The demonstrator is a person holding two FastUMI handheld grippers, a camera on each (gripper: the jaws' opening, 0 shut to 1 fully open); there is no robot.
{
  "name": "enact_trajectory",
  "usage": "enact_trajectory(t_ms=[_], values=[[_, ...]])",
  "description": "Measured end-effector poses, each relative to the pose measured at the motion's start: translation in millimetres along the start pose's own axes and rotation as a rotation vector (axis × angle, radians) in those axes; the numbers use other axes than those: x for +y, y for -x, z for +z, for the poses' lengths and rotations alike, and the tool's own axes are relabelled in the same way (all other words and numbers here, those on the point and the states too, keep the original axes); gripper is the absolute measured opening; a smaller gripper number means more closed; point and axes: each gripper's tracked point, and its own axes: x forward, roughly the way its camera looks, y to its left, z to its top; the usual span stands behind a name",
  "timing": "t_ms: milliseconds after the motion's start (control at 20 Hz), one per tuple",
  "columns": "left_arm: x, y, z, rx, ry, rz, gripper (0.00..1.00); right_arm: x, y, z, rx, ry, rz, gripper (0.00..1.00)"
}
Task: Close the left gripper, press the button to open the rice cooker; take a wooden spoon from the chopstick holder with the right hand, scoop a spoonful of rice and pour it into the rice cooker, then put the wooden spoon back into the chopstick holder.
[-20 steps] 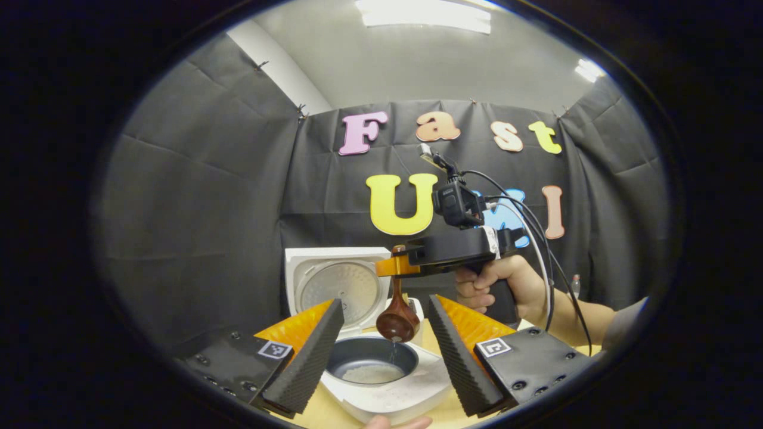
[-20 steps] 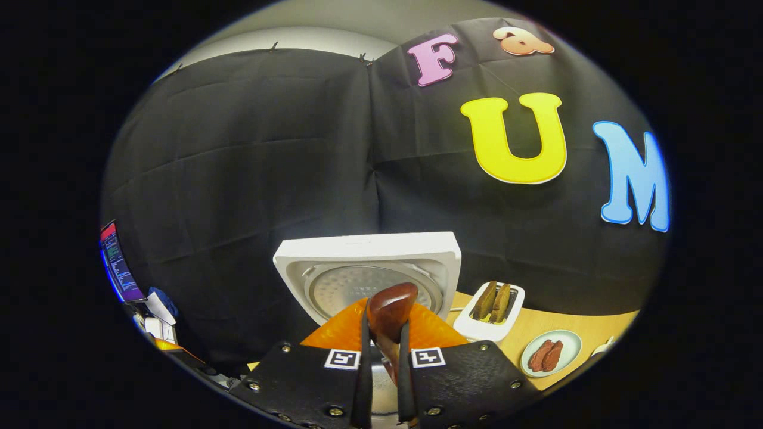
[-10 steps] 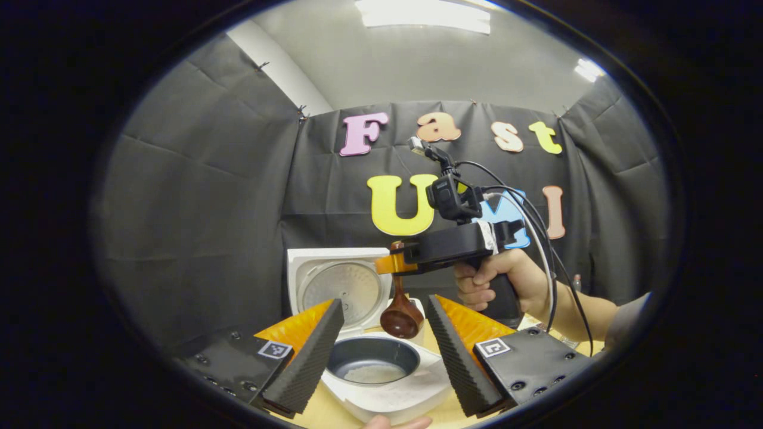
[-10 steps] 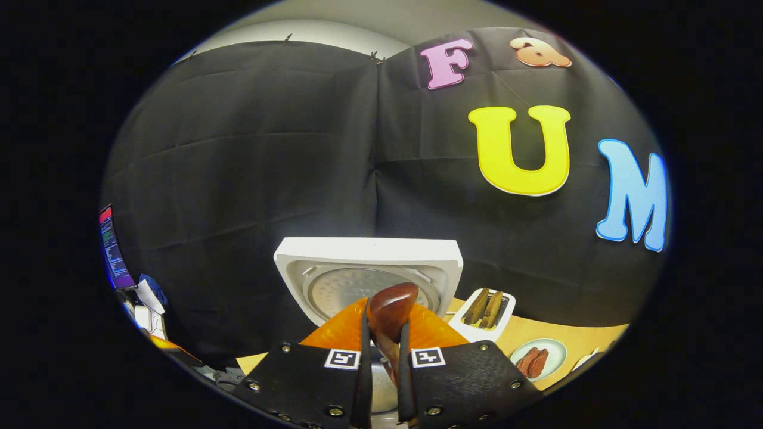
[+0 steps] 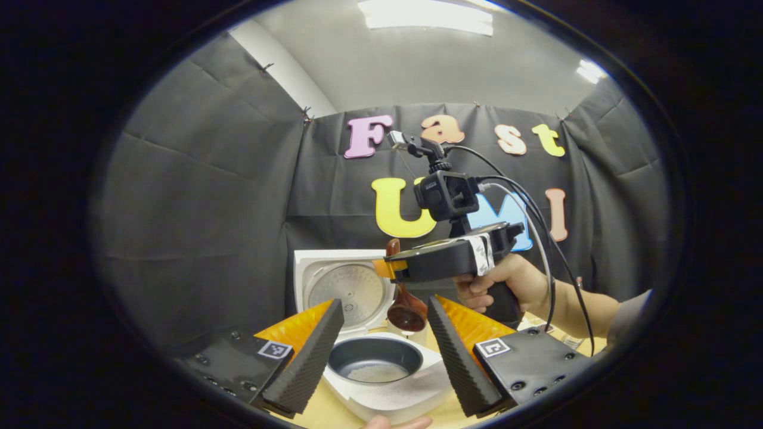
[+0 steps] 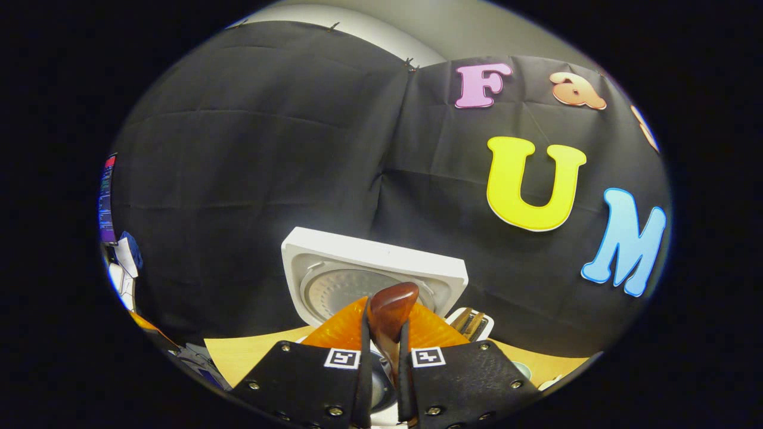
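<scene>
The white rice cooker (image 5: 411,396) stands open, its lid (image 5: 349,286) upright behind the dark inner pot (image 5: 375,360), which has a little white rice at its bottom. My left gripper (image 5: 381,351) is open, its fingers on either side of the pot in the left gripper view. A hand holds my right gripper (image 5: 390,269) above the pot, shut on the dark wooden spoon (image 5: 407,310), whose bowl hangs down above the pot's far right rim. In the right gripper view the spoon (image 6: 387,316) is pinched between the two fingers of the right gripper (image 6: 381,369), with the lid (image 6: 369,277) behind.
A white toaster (image 6: 471,322) with brown slices stands right of the cooker on the wooden table (image 6: 250,354). A screen (image 6: 107,199) and clutter sit at the far left. A fingertip (image 5: 393,422) shows at the bottom of the left gripper view.
The right gripper with the spoon has risen and drifted right, away from above the pot's middle, and tilted. Rice no longer falls from the spoon. The left gripper has stayed open and still.
</scene>
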Motion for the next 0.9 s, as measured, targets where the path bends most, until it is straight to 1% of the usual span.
enact_trajectory(t_ms=[100, 300, 500, 700, 800, 900], values=[[1.7, 1.9, 0.6, 0.001, 0.000, 0.000, 0.99, -2.9, -1.1, 0.0, -0.002, -0.015, 0.017, 0.17], [1.2, 4.8, 2.0, 0.001, -0.002, -0.004, 0.99, -2.2, 3.6, 5.0, -0.013, -0.038, 0.023, 0.17], [0.9, 6.5, 7.1, -0.003, -0.002, -0.004, 0.99, -5.3, 13.2, 0.5, 0.003, -0.095, 0.050, 0.17], [-5.3, 4.2, 8.7, -0.003, 0.000, -0.016, 0.99, -35.9, 32.5, -4.6, -0.003, -0.161, 0.036, 0.17], [-12.3, 0.6, 5.3, 0.007, 0.001, -0.030, 0.99, -61.0, 47.5, -8.1, -0.005, -0.193, 0.015, 0.17], [-23.1, -1.9, 3.5, 0.012, -0.005, -0.050, 0.99, -86.7, 61.7, -13.6, -0.012, -0.210, -0.022, 0.17]])
